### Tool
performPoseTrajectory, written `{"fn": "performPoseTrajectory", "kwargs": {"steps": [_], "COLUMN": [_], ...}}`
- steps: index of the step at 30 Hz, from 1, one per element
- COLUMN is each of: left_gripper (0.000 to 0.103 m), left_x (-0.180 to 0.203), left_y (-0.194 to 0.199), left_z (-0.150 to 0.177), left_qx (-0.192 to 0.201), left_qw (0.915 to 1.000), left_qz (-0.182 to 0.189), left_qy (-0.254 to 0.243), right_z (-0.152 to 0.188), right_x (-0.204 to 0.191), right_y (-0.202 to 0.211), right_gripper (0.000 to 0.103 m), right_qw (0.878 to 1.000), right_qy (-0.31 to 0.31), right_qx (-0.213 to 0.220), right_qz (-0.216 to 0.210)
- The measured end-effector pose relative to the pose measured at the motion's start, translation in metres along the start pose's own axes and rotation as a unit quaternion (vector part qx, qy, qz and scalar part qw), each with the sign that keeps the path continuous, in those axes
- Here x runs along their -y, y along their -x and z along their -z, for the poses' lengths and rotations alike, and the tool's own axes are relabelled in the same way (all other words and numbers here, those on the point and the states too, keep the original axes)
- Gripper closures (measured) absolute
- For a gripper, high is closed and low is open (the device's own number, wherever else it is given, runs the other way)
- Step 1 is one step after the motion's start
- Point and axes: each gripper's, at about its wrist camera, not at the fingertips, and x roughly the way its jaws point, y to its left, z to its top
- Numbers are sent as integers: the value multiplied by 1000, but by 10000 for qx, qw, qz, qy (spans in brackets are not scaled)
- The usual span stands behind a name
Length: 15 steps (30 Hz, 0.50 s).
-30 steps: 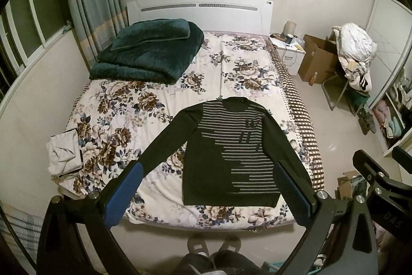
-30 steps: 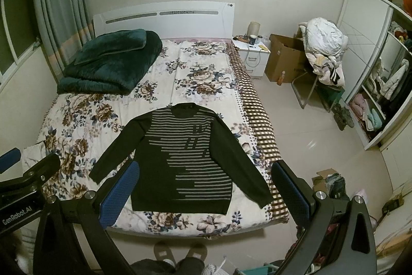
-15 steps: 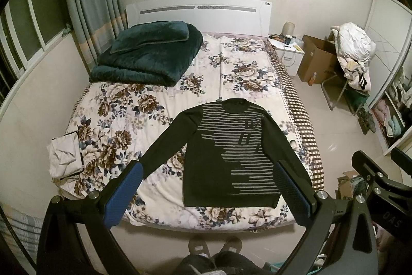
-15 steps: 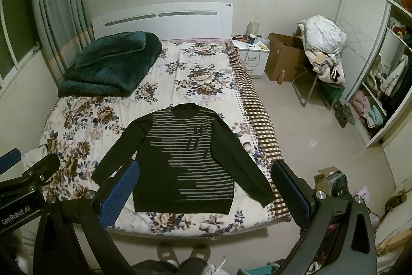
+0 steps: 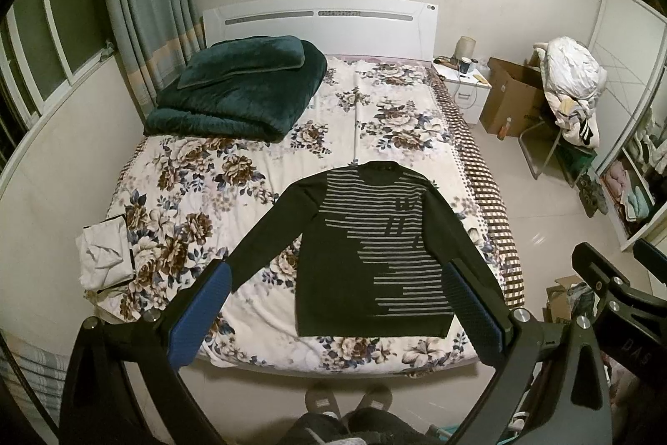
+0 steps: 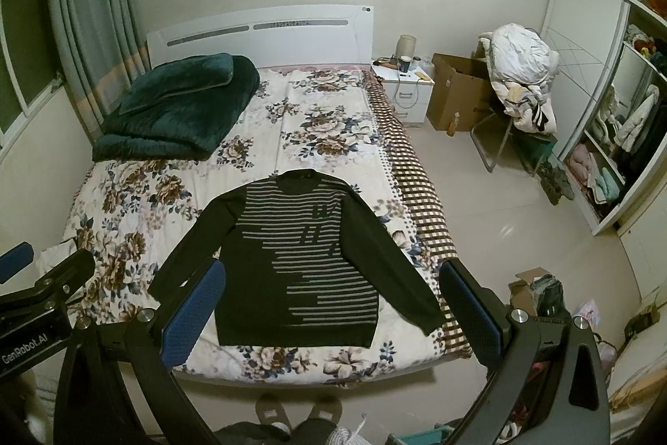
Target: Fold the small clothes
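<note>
A black sweater with grey stripes lies flat, face up, sleeves spread, on the near part of the floral bed. It also shows in the right wrist view. My left gripper is open and empty, held high above the foot of the bed. My right gripper is open and empty too, at about the same height, to the right of the left one. Both are well clear of the sweater.
A folded dark green blanket lies at the bed's head on the left. A folded white garment sits at the bed's left edge. A nightstand, cardboard box, chair with laundry and wardrobe stand on the right.
Both grippers have drifted slightly, so the bed and sweater sit a little lower in view. Both stay open and empty. The sweater has not moved.
</note>
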Motion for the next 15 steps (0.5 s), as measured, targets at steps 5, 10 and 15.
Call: {"fn": "performPoseTrajectory", "kwargs": {"steps": [5,10,15], "left_gripper": [0,0,0], "left_x": [0,0,0], "left_y": [0,1,1], "left_z": [0,1,1], "left_qx": [7,17,39], "left_qw": [10000,10000,10000], "left_qz": [-3,2,6], "left_qy": [-10,-5,1], "right_z": [0,0,-2], "right_x": [1,0,-2], "right_y": [0,1,3], "right_gripper": [0,0,0], "right_qw": [10000,10000,10000], "right_qy": [-8,-3,-12], "right_qx": [5,11,15], "right_qz": [-7,-9,-12]}}
